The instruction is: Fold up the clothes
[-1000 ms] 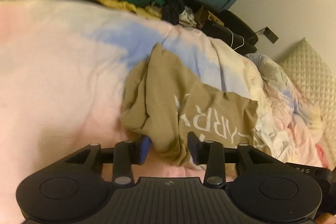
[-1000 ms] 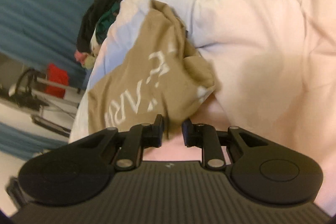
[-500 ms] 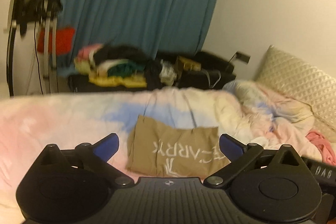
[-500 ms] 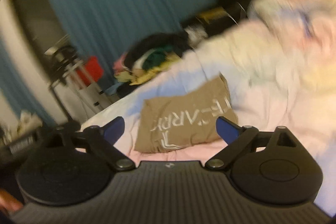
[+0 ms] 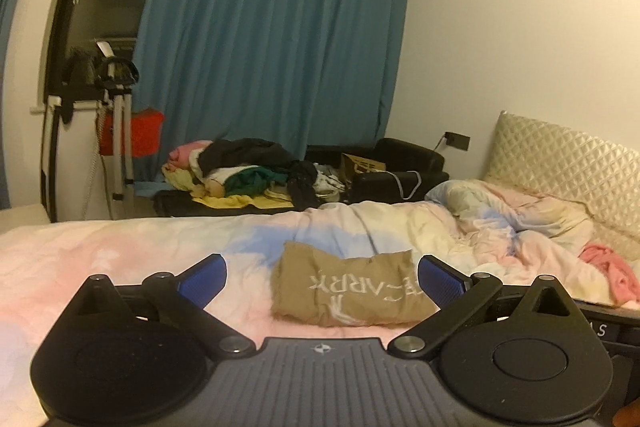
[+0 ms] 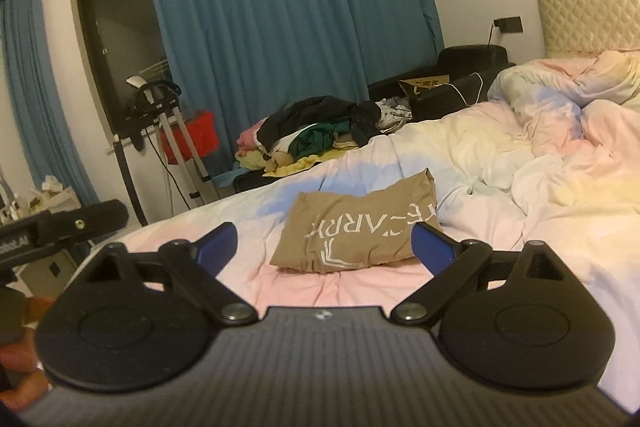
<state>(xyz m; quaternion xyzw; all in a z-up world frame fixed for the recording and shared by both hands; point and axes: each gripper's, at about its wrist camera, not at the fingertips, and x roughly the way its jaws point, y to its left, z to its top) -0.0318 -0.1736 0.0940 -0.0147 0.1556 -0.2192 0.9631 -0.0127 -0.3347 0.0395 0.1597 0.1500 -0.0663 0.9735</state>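
Left hand-held gripper (image 5: 322, 277) spread wide, nothing between its blue pads. Right hand-held gripper (image 6: 324, 241) likewise wide apart, nothing held. Both hang above the near edge of the bed (image 5: 100, 259), clear of the cloth.

Folded tan shirt (image 5: 348, 287) lies flat on the pastel duvet, white upside-down lettering facing up. In the left wrist view it sits at 12 o'clock just past the fingers, framed between them. In the right wrist view the tan shirt (image 6: 360, 227) is also at 12 o'clock, with its right end partly hidden behind the right blue pad (image 6: 430, 245).

Left view only: pink garment (image 5: 610, 269) at 3 o'clock on the rumpled duvet, and the quilted headboard running along the right side.

Right view only: the other gripper's black body (image 6: 60, 227) at 9 o'clock, fingers of a hand (image 6: 20, 359) at 8 o'clock, cluttered white shelf far left.

Both views: clothes pile (image 5: 248, 175) beyond the bed at 12 o'clock, blue curtain (image 5: 272, 35) behind it, white stand with a red item at 10 o'clock.
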